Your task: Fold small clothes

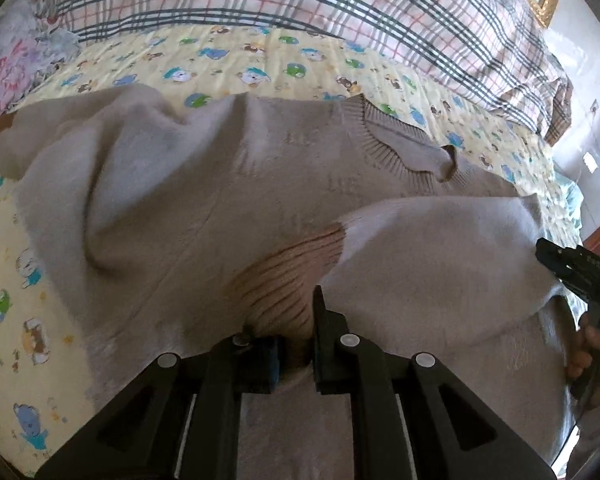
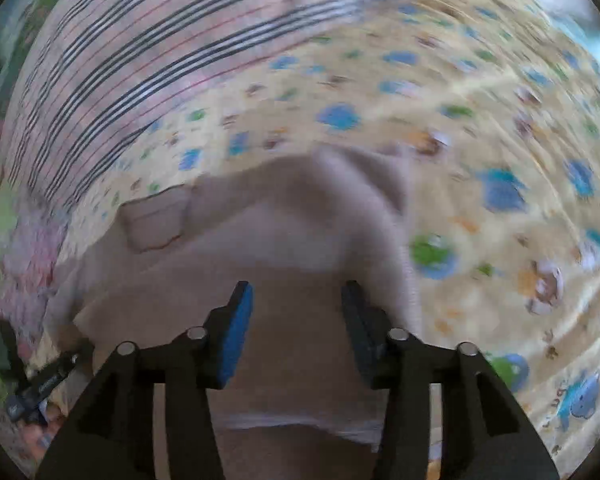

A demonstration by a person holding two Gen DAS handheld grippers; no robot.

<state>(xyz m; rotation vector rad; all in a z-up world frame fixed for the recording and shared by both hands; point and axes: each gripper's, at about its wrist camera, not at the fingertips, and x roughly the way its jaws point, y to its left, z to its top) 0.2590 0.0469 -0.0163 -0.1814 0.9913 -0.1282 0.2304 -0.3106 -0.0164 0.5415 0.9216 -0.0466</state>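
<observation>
Clamped narrowly in the left gripper (image 1: 296,340), a ribbed sleeve cuff (image 1: 284,280) of the beige knit sweater (image 1: 204,184), which lay rumpled across the middle of the cartoon-print bedsheet (image 1: 260,60), could slip free or drag the body askew if pulled hard. Wide open and holding nothing, the right gripper (image 2: 298,300) hovered over the sweater's right side, where motion blur hid fabric edges

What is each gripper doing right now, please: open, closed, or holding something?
Left gripper: shut on the ribbed cuff of the beige sweater.
Right gripper: open, holding nothing, above the sweater.
</observation>
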